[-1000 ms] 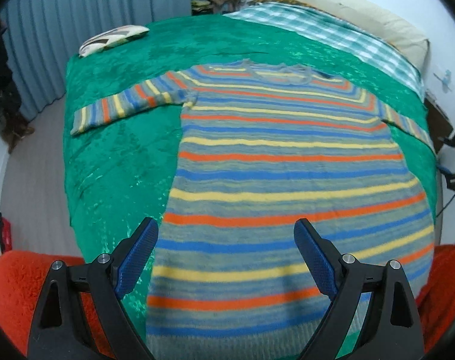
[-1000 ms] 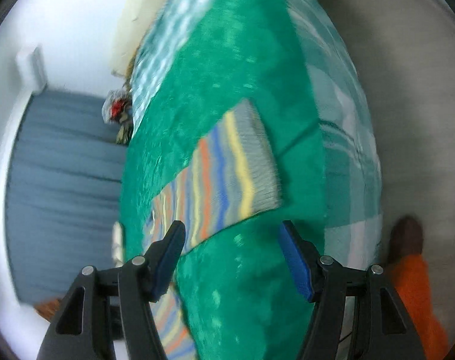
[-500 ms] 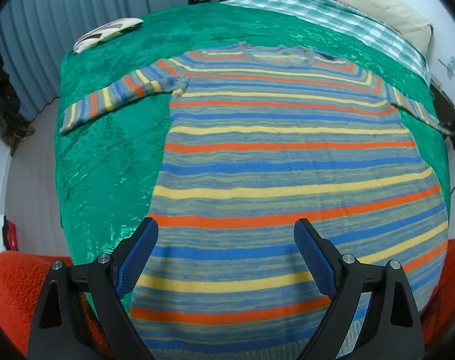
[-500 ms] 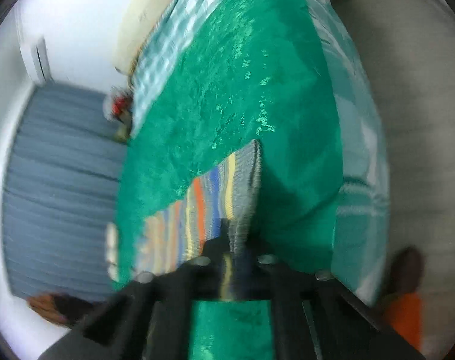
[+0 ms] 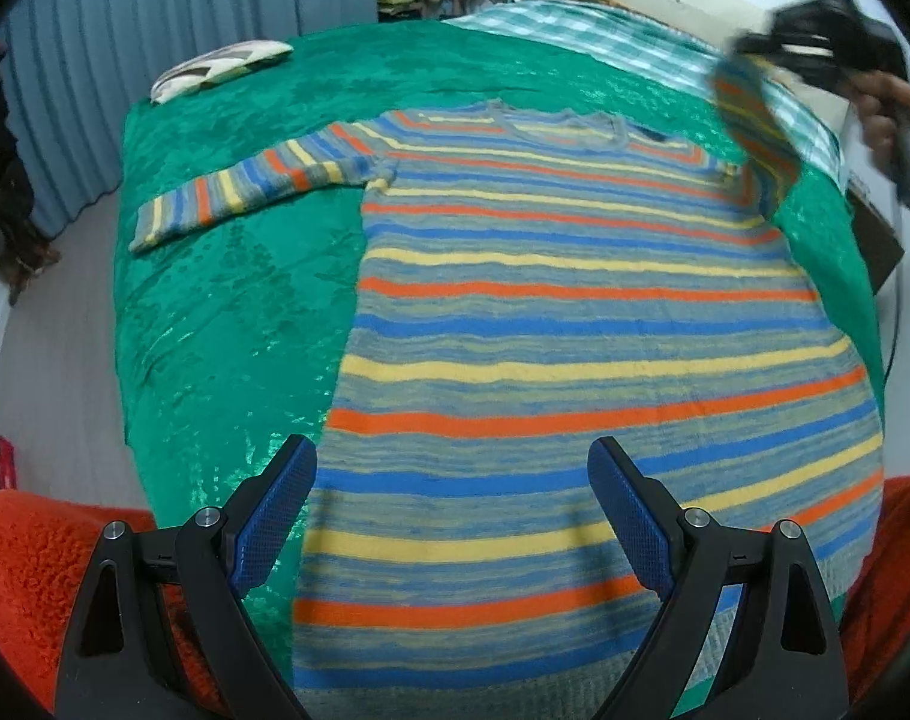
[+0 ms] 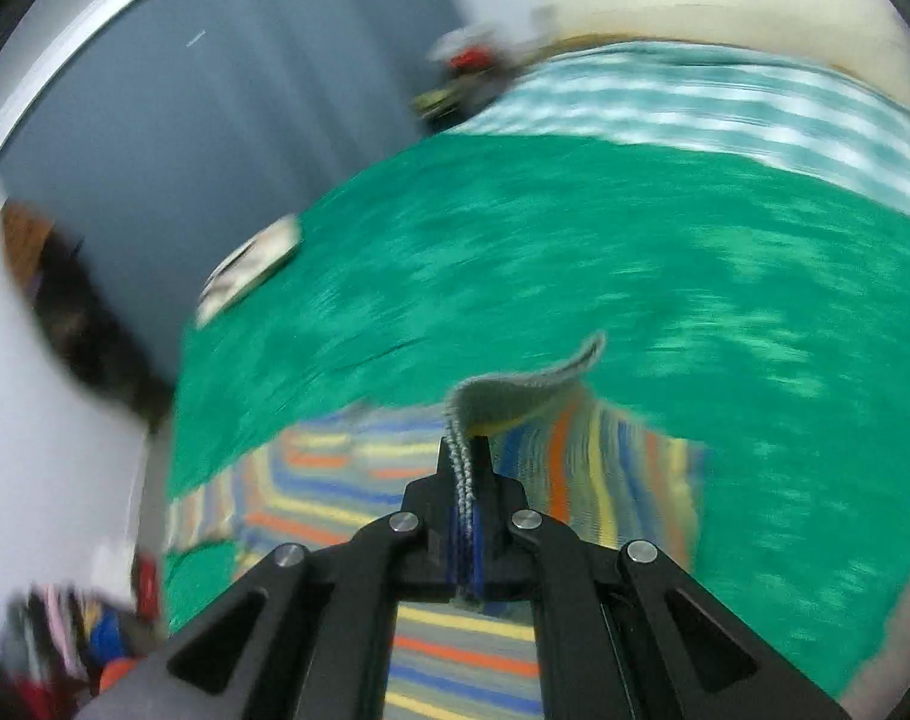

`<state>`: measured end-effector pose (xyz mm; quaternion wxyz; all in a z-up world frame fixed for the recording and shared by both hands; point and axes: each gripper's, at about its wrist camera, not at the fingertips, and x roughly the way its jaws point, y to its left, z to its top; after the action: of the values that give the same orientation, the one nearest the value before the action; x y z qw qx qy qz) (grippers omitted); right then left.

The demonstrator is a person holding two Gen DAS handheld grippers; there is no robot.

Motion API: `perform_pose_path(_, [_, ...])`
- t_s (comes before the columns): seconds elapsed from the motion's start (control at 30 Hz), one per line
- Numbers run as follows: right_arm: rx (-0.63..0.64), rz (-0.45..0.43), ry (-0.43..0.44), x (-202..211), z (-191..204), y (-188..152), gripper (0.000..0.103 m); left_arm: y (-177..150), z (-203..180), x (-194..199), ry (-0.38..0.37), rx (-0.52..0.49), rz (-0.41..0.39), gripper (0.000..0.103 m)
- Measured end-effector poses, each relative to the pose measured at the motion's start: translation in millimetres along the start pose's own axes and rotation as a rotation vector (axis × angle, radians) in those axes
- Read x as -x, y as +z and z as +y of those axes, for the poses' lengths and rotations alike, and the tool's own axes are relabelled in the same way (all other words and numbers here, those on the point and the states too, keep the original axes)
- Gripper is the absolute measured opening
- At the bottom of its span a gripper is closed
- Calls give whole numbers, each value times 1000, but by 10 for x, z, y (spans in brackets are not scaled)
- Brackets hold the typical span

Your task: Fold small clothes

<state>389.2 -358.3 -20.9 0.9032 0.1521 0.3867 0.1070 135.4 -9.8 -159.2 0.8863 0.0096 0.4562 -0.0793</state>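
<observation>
The right gripper (image 6: 466,480) is clamped on the grey cuff (image 6: 517,387) of the sweater's (image 5: 574,360) right sleeve (image 5: 754,126), which hangs lifted off the green bedspread (image 5: 227,312) while the rest lies flat, front up, left sleeve (image 5: 245,186) stretched out sideways. The left gripper (image 5: 452,516) hovers with jaws spread and nothing between them above the hem. The knit looks soft, limp and fairly light, likely stretching and sagging wherever unsupported, not slippery against the pads. Cuffs, hem corners and shoulder seams seem the firmest places to pinch; a mid-panel grab would probably bunch it.
</observation>
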Motion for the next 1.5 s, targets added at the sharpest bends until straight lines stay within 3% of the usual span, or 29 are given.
perform_pose_path(0.03, [17, 30, 48, -156, 138, -27, 5, -1, 21, -8, -5, 8, 5, 93])
perform_pose_path(0.07, [9, 75, 112, -349, 236, -52, 18, -2, 47, -19, -10, 16, 11, 93])
perform_pose_path(0.1, [-13, 129, 174, -542, 291, -95, 46, -1, 79, -28, -17, 29, 16, 93])
perform_pose_path(0.13, [-34, 164, 224, -661, 332, -149, 56, 1, 98, -32, -21, 36, 17, 93])
perform_pose_path(0.17, [-43, 167, 261, -697, 342, -173, 57, 6, 128, -34, -29, 49, 19, 93])
perform_pose_path(0.27, [-64, 124, 263, -585, 140, -164, 57, 14, 194, -37, -46, 77, 21, 93])
perform_pose_path(0.33, [-67, 124, 132, -478, -88, -144, 57, 26, 220, -54, -57, 91, 28, 93])
perform_pose_path(0.43, [56, 200, -74, -441, -188, -249, 51, 39, 225, -77, -70, 100, 33, 93])
perform_pose_path(0.5, [108, 271, -64, -527, -211, -407, 30, 36, 210, -93, -72, 98, 40, 93])
perform_pose_path(0.63, [243, 361, -102, -818, -114, -759, 30, 19, 163, -136, -63, 81, 53, 93])
perform_pose_path(0.67, [278, 380, -172, -925, -150, -848, 30, 10, 156, -131, -56, 75, 52, 93])
perform_pose_path(0.73, [262, 452, -319, -1077, -444, -971, 18, -5, 154, -123, -44, 68, 49, 93])
perform_pose_path(0.77, [224, 440, -344, -1026, -587, -975, 3, -13, 160, -116, -40, 66, 47, 93])
perform_pose_path(0.8, [188, 409, -356, -941, -701, -950, 0, -20, 166, -113, -38, 65, 45, 93])
perform_pose_path(0.83, [166, 380, -403, -828, -790, -909, 0, -24, 171, -120, -39, 65, 47, 93])
perform_pose_path(0.87, [161, 361, -429, -758, -826, -874, 8, -20, 168, -132, -41, 64, 50, 93])
perform_pose_path(1.0, [190, 296, -318, -638, -724, -686, 10, -2, 129, -205, -38, 56, 64, 93])
perform_pose_path(1.1, [241, 310, -262, -896, -592, -636, 10, -13, 100, -240, -28, 46, 75, 93])
perform_pose_path(1.23, [238, 372, -405, -1241, -819, -725, 10, -31, 66, -252, -9, 16, 80, 93])
perform_pose_path(1.27, [201, 342, -461, -1176, -918, -692, 0, -34, 63, -250, -8, 13, 80, 93])
perform_pose_path(1.33, [161, 327, -531, -1047, -1044, -661, 10, -32, 63, -259, -12, 8, 81, 93])
perform_pose_path(1.37, [140, 314, -521, -932, -1072, -657, 10, -26, 63, -266, -16, 7, 81, 93])
perform_pose_path(1.5, [180, 312, -317, -523, -776, -820, 12, -17, 38, -267, -33, 4, 85, 93])
